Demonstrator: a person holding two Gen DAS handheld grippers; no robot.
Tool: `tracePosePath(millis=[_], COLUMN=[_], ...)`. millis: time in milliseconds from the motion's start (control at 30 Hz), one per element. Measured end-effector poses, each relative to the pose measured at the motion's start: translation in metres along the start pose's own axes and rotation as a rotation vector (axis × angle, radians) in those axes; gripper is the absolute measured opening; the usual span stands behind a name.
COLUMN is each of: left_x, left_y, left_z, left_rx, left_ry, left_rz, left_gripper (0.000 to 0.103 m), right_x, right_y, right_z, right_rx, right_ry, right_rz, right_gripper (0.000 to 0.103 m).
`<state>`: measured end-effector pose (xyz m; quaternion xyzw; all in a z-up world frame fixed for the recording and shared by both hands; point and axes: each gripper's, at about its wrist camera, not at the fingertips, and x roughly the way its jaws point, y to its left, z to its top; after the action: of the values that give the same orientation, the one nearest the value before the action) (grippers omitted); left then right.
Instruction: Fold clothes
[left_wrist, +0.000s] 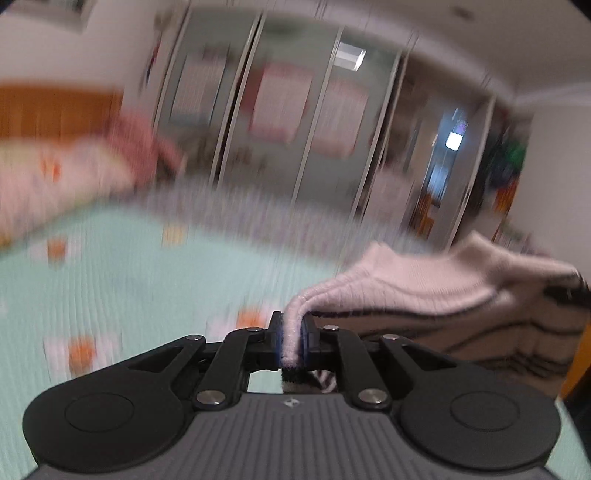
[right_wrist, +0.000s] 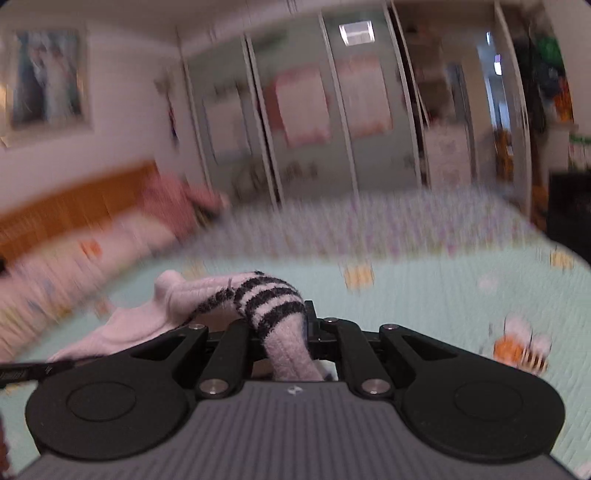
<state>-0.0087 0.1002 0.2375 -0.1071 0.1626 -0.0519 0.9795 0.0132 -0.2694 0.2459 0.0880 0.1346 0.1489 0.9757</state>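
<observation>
I hold a fuzzy pink sock (left_wrist: 424, 280) with black stripes stretched between my two claws, lifted above a mint green bedspread (left_wrist: 110, 277). My left claw (left_wrist: 292, 341) pinches the plain pink cuff tight between its pads. My right claw (right_wrist: 286, 332) is clamped on the striped end (right_wrist: 269, 299), the fabric bunched thickly there. Everything beyond is blurred: a wardrobe (right_wrist: 332, 110), a pillow (right_wrist: 74, 258). The risk I see is slippage: the fluffy knit is bulky and the right grip looks uneven, so a tug could pull it free.
</observation>
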Motion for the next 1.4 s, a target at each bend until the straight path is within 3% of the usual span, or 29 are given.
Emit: tracePosePath(millis=[100,200,367,500,600,633,700,767,833,900,933,967,1000,1067,1167,1267,1400], left_x=[-0.031,-0.032,0.025,0.097,0.157,0.174,0.192,0.187,0.166,0.145,0.136,0.127,0.121,0.113,0.099,0.088,0.084], left_y=[-0.010,-0.023,-0.043,-0.047,-0.027,-0.017,0.010,0.038,0.063,0.085,0.093,0.099,0.101,0.098,0.103,0.102,0.100], left_z=[0.032,0.049,0.050,0.015,-0.027,-0.041,-0.070,-0.093,-0.111,-0.131,-0.140,-0.148,-0.154,-0.161,-0.167,-0.172,-0.180], left_rx=[0.035,0.093,0.179,0.257,0.180,0.146,0.056,-0.049,-0.156,-0.239,-0.259,-0.269,-0.276,-0.290,-0.314,-0.356,-0.397], left_ry=[-0.090,-0.111,-0.028,0.054,0.237,0.307,0.420,0.453,0.453,0.466,0.481,0.501,0.522,0.543,0.547,0.530,0.543], left_rz=[-0.023,-0.034,-0.017,0.042,0.099,0.121,0.178,0.199,0.193,0.181,0.175,0.168,0.157,0.126,0.081,0.068,0.061], left_gripper=[0.009,0.009,0.009,0.014,0.018,0.028,0.030,0.031,0.043,0.050,0.051,0.051,0.051,0.051,0.052,0.065,0.068], right_x=[-0.050,-0.069,-0.046,-0.012,0.028,0.042,0.074,0.101,0.127,0.162,0.179,0.188,0.191,0.174,0.127,0.072,0.017], right_y=[0.007,0.000,-0.019,-0.046,-0.063,-0.064,-0.064,-0.066,-0.068,-0.081,-0.092,-0.103,-0.114,-0.127,-0.121,-0.103,-0.087], right_z=[0.025,0.037,0.029,0.010,-0.006,-0.011,-0.019,-0.027,-0.039,-0.062,-0.076,-0.089,-0.102,-0.121,-0.145,-0.165,-0.193], right_rx=[0.003,0.035,0.056,0.151,0.218,0.199,0.145,0.083,-0.034,-0.137,-0.168,-0.156,-0.115,0.022,0.171,0.281,0.441], right_ry=[-0.112,-0.149,-0.113,-0.056,0.007,0.032,0.091,0.142,0.189,0.317,0.417,0.489,0.543,0.518,0.439,0.353,0.266], right_rz=[0.031,0.032,-0.042,-0.115,-0.164,-0.186,-0.224,-0.265,-0.337,-0.453,-0.528,-0.579,-0.614,-0.603,-0.520,-0.409,-0.261], right_gripper=[0.008,0.008,0.008,0.008,0.008,0.008,0.008,0.008,0.009,0.020,0.040,0.050,0.050,0.050,0.050,0.054,0.063])
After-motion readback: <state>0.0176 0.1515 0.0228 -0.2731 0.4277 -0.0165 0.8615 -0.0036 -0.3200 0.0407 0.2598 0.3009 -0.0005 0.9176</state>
